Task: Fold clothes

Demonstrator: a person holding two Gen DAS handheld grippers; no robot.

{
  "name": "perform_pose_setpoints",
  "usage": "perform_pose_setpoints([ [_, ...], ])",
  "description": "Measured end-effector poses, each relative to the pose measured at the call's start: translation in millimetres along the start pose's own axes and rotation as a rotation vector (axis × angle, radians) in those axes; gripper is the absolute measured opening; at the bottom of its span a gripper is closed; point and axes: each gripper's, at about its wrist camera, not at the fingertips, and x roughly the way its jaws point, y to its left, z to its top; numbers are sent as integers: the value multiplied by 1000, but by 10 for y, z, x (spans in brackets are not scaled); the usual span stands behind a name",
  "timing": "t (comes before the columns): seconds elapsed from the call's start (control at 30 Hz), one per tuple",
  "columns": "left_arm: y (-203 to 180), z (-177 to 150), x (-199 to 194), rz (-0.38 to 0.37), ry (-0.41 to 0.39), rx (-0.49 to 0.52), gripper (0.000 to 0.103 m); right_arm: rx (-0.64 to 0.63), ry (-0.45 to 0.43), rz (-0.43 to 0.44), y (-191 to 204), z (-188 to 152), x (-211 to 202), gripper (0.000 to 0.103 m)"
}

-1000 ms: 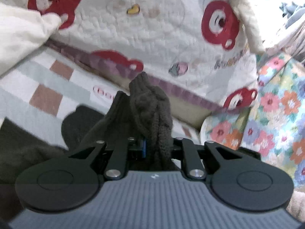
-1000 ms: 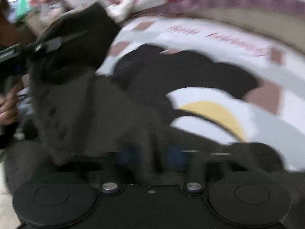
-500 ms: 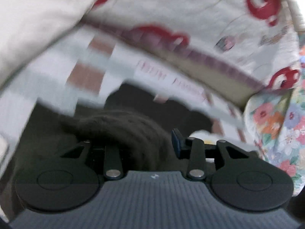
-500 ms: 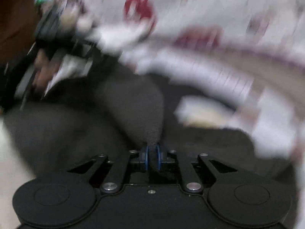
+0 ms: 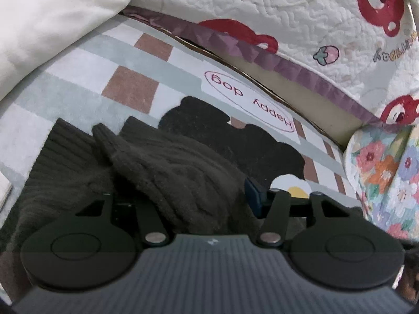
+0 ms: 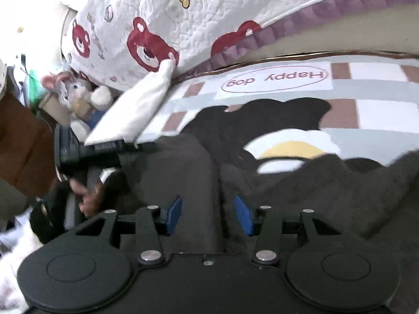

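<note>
A dark grey knit sweater (image 5: 167, 172) lies bunched on the checked rug (image 5: 131, 89). In the left wrist view my left gripper (image 5: 183, 196) sits low over it. Its jaws are opening, and a thick fold of sweater lies loosely between them and hides the left finger. The right pad (image 5: 252, 193) is bare. In the right wrist view my right gripper (image 6: 209, 213) hovers over the sweater (image 6: 183, 172). Its jaws are opening too, and a flat strip of knit runs between the blue pads (image 6: 174, 212) without being pinched. The left gripper (image 6: 104, 151) and a hand (image 6: 86, 196) show at the left.
The rug carries a "Happy dog" label (image 5: 251, 102), a black dog shape and an egg patch (image 6: 290, 151). A quilted bedspread with red bears (image 5: 288, 13) hangs behind. A white cloth (image 5: 52, 18) lies at the left, a floral cushion (image 5: 387, 172) at the right and a plush rabbit (image 6: 73, 91) at the far left.
Both grippers were shut on the sweater and have let go. The left one sank and laid its raised fold on the rug. The right one's pads spread apart.
</note>
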Motion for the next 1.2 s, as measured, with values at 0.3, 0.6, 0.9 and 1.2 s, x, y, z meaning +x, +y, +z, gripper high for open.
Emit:
perform_pose_setpoints([
  [0.3, -54, 73, -135, -135, -54, 40, 10, -156, 145, 3, 172, 64, 1244, 40],
  [0.6, -135, 253, -463, -138, -177, 70, 54, -787, -314, -454, 1326, -30, 772, 12],
  [0.9, -331, 75, -127, -153, 67, 102, 63, -512, 160, -51, 1158, -776, 944, 19],
  [1.2, -675, -179, 110, -6, 130, 343, 76, -81, 115, 108, 722, -560, 954, 54],
])
